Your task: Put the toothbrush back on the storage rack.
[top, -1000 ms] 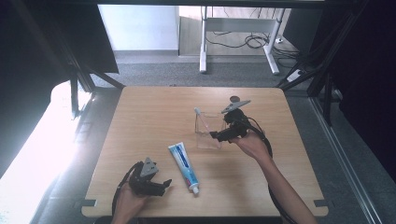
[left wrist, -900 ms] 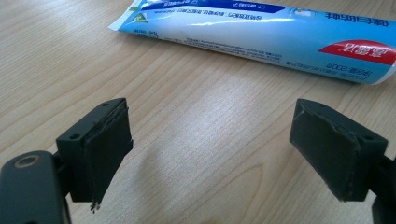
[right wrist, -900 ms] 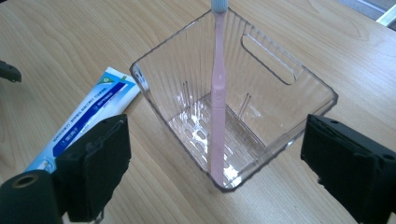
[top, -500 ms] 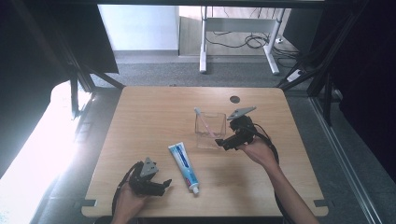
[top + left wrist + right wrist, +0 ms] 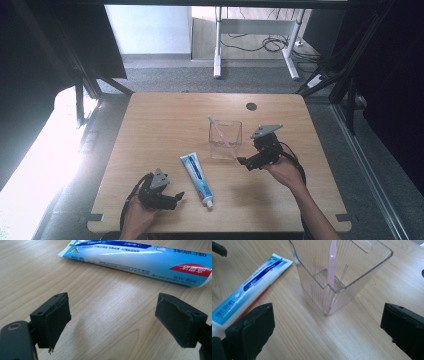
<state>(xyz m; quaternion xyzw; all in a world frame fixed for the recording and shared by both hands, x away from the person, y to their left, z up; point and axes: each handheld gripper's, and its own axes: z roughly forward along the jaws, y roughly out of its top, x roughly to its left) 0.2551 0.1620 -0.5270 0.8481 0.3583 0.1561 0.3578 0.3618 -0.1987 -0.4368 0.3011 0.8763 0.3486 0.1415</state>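
High view: toothpaste tube (image 5: 197, 179) lies flat on the bench (image 5: 150, 125), long axis running from the far-left crimped end to the cap at the near-right. Left tongs (image 5: 175, 196) sit just left of the tube's near half, pointing right at it, so the left hand (image 5: 137, 215) is the nearer one. Right tongs (image 5: 243, 162) hang just beside the clear cup (image 5: 225, 139), which stands upright with a pink toothbrush (image 5: 221, 133) leaning in it.

Left gripper view: left tongs (image 5: 125, 322) gape wide, nothing between the 2 jaws, bare bench under them. Tube (image 5: 140, 260) lies crosswise just ahead, not touched.

Right gripper view: right tongs (image 5: 328, 332) also wide and empty. Cup (image 5: 332, 280) stands straight ahead, apart from the jaws; tube (image 5: 249, 290) off to the left.

Judgement: next move is likely the left tongs going forward to straddle the tube across its width.
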